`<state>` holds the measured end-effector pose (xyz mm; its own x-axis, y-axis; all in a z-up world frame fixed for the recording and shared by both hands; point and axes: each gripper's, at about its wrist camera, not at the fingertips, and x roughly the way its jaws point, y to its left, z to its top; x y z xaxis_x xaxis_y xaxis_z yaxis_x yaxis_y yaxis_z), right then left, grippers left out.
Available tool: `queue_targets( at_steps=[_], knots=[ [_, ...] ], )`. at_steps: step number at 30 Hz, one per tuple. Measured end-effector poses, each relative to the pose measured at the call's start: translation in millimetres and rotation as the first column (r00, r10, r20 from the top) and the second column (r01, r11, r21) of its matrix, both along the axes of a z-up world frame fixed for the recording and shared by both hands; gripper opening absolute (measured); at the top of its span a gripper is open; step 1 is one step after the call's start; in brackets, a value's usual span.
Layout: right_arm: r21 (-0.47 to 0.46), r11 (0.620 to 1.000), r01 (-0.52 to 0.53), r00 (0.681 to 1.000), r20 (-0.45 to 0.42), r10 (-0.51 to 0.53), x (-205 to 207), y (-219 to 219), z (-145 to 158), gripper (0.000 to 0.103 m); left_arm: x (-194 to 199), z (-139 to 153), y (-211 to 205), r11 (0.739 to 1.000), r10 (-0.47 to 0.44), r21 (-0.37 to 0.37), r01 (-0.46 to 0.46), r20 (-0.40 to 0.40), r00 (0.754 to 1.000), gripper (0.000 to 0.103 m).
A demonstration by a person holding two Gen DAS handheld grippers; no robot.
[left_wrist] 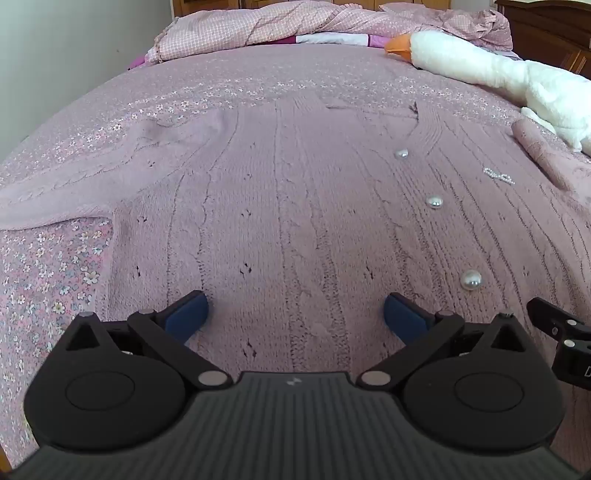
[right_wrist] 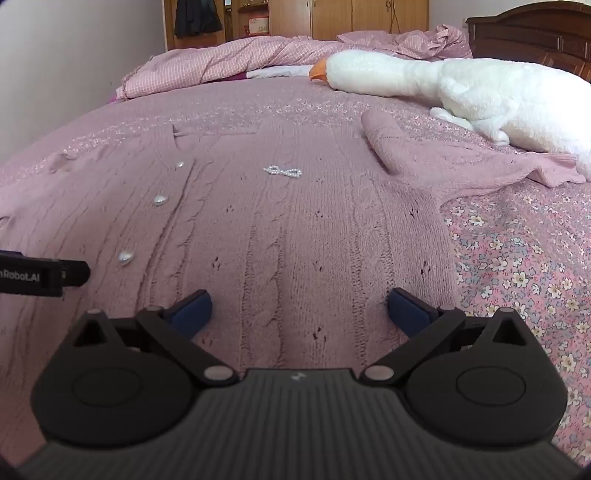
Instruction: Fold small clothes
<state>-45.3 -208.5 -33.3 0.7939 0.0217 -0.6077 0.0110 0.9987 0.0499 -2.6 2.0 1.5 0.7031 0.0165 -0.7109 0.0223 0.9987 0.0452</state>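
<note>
A pink cable-knit cardigan (left_wrist: 295, 206) lies spread flat on the bed, front up, with pearl buttons (left_wrist: 434, 202) down its middle and a small pearl bow (right_wrist: 282, 171). Its left sleeve (left_wrist: 74, 184) stretches out to the left. Its right sleeve (right_wrist: 384, 144) lies folded toward the right. My left gripper (left_wrist: 295, 314) is open and empty, low over the cardigan's bottom left part. My right gripper (right_wrist: 299, 310) is open and empty over the bottom right part (right_wrist: 314, 240). The right gripper's edge shows in the left wrist view (left_wrist: 561, 332).
The bed has a pink floral cover (right_wrist: 524, 266). A white plush goose (right_wrist: 461, 92) lies at the right, touching the right sleeve. A crumpled pink checked quilt (left_wrist: 258, 26) lies at the far end. A dark wooden headboard (right_wrist: 535, 33) stands at the far right.
</note>
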Motion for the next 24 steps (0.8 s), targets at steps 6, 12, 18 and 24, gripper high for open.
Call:
queue_targets(
  at_steps=[6, 12, 18, 24],
  knots=[
    [0.006, 1.000, -0.003, 1.000, 0.005, 0.003, 0.1, -1.1, -1.7, 0.103, 1.9, -3.5, -4.4, 1.000, 0.006, 0.011, -0.006, -0.004, 1.000, 0.103],
    [-0.001, 1.000, -0.004, 1.000, 0.016, 0.004, -0.1, -1.0, -0.5, 0.103, 1.3, -2.3, -5.5, 1.000, 0.005, 0.014, -0.005, -0.002, 1.000, 0.103],
    [-0.008, 1.000, -0.005, 1.000, 0.024, 0.005, -3.4, 1.5, -2.4, 0.103, 0.6, -2.4, -6.0, 1.000, 0.004, 0.012, -0.004, -0.003, 1.000, 0.103],
    [-0.008, 1.000, -0.005, 1.000, 0.024, 0.005, -3.2, 1.4, -2.1, 0.103, 1.8, -1.0, -6.1, 1.000, 0.005, 0.010, -0.005, -0.005, 1.000, 0.103]
  ],
)
